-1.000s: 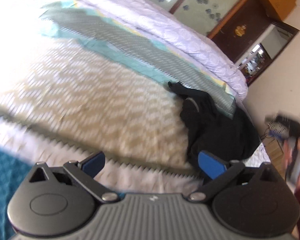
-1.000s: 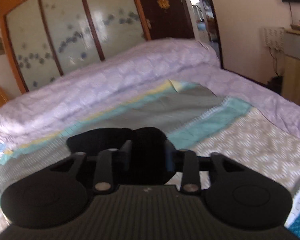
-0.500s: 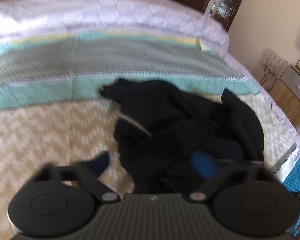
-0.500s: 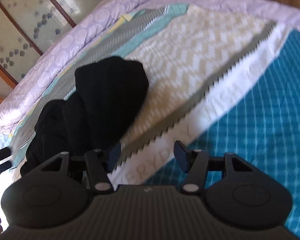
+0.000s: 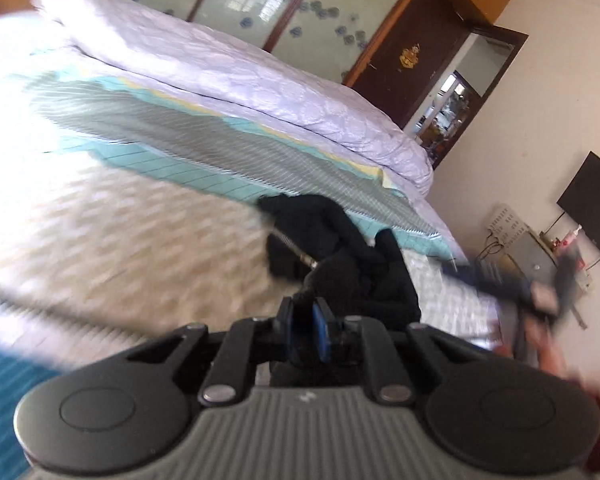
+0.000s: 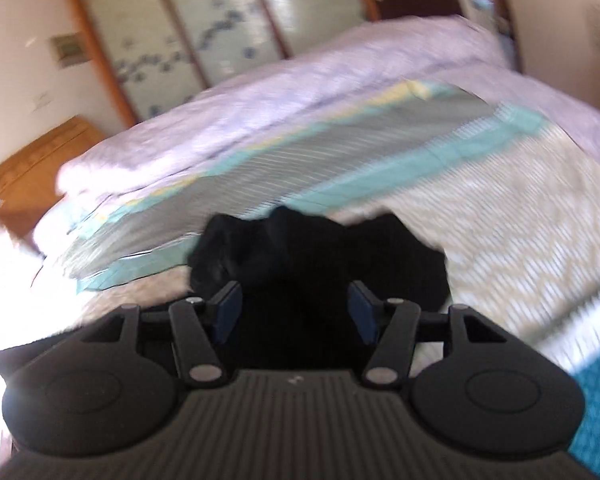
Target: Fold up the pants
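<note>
The black pants (image 5: 340,240) lie crumpled on the patterned bedspread (image 5: 140,248), with a silvery strip showing on one fold. My left gripper (image 5: 303,320) is shut on a raised fold at their near edge, and black cloth runs up into its blue pads. In the right wrist view the pants (image 6: 320,248) fill the space ahead of my right gripper (image 6: 295,314). Its jaws are opening, with dark cloth seen between the blue pads (image 6: 228,312) but not pressed by them. The right gripper (image 5: 540,292) also appears as a blur at the bed's right edge.
A rolled lilac quilt (image 5: 260,80) lies along the far side of the bed, in front of sliding wardrobe doors (image 5: 300,0). A low cabinet (image 5: 540,248) and a dark screen (image 5: 592,200) stand by the right wall. A wooden bedside unit (image 6: 32,160) is at the left.
My left gripper went from wide open to shut on the pants' near edge and rose a little. My right gripper swung from the bed's teal edge back over the pants.
</note>
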